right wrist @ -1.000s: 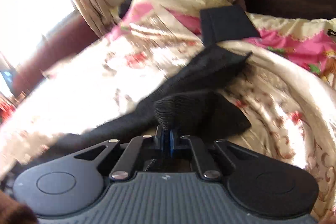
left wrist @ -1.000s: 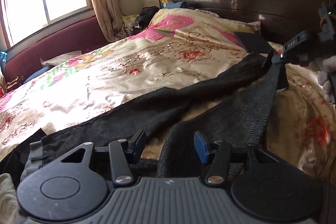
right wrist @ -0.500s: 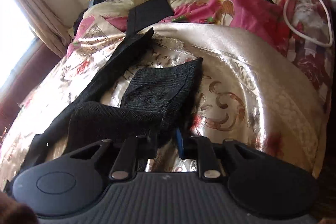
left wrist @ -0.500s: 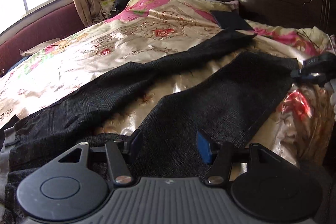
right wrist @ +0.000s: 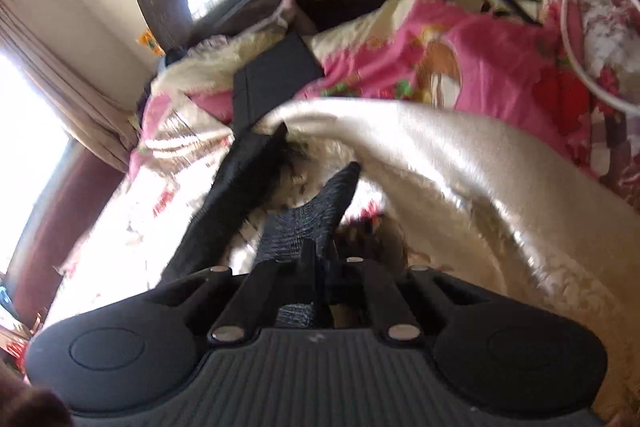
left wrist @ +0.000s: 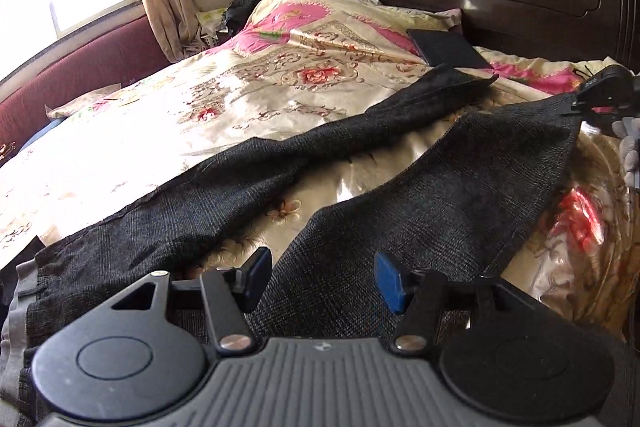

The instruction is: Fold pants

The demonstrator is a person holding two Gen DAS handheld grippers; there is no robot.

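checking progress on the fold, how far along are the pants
Early stage. Done: the dark pants lie spread on the floral bedspread, legs apart. In hand: the right gripper is shut on the hem of one leg; the left gripper hangs open over the upper leg. Left: no fold shows, so all folding.

I shut the right gripper [right wrist: 316, 267] on the pants [left wrist: 460, 195] hem again and lifted that leg taut off the bed [left wrist: 248, 95].

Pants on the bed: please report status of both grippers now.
Left gripper open, above the pants near the waist. Right gripper shut on one leg hem. Pants spread unfolded on the bedspread. Nothing in the way.
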